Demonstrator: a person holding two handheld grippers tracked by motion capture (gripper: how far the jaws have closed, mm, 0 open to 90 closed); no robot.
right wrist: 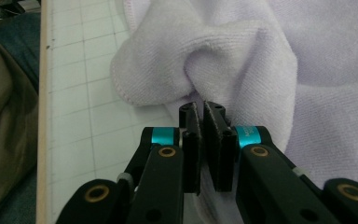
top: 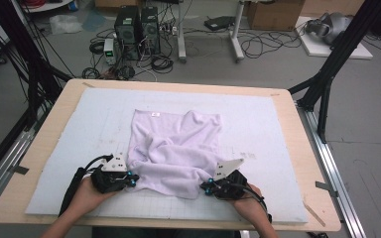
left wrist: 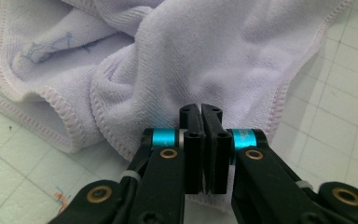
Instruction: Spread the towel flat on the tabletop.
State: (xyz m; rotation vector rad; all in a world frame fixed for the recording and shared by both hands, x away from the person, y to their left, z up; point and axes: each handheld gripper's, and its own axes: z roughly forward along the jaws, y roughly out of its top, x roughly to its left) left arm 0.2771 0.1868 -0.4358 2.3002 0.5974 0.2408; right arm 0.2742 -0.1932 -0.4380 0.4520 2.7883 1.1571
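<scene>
- High view: a crumpled pale lilac terry-cloth towel (top: 176, 148) lies on the pale grey gridded mat (top: 258, 119) that covers the light wooden table (top: 54, 114). The left claw (top: 131, 179) sits at the towel's near-left corner and the right claw (top: 207, 187) at its near-right corner, well apart from each other. That spacing suits pulling the near hem taut between the hands, probably to spread or fold the cloth. The far half of the towel lies flatter, with a small white label near its far edge.
- Left gripper view: the left claw (left wrist: 200, 112) has its jaws pressed together, with towel fabric pinched between them and showing below the pads. The cloth bunches directly ahead of the tips, its stitched hem curling off to the claw's left. The grip lies close to the edge, so the corner should follow the hand.
- Right gripper view: the right claw (right wrist: 200, 108) is likewise clamped on a fold of towel, which puckers just beyond the tips. Bare mat lies to the claw's left, and the bulk of the towel to its right.
</scene>
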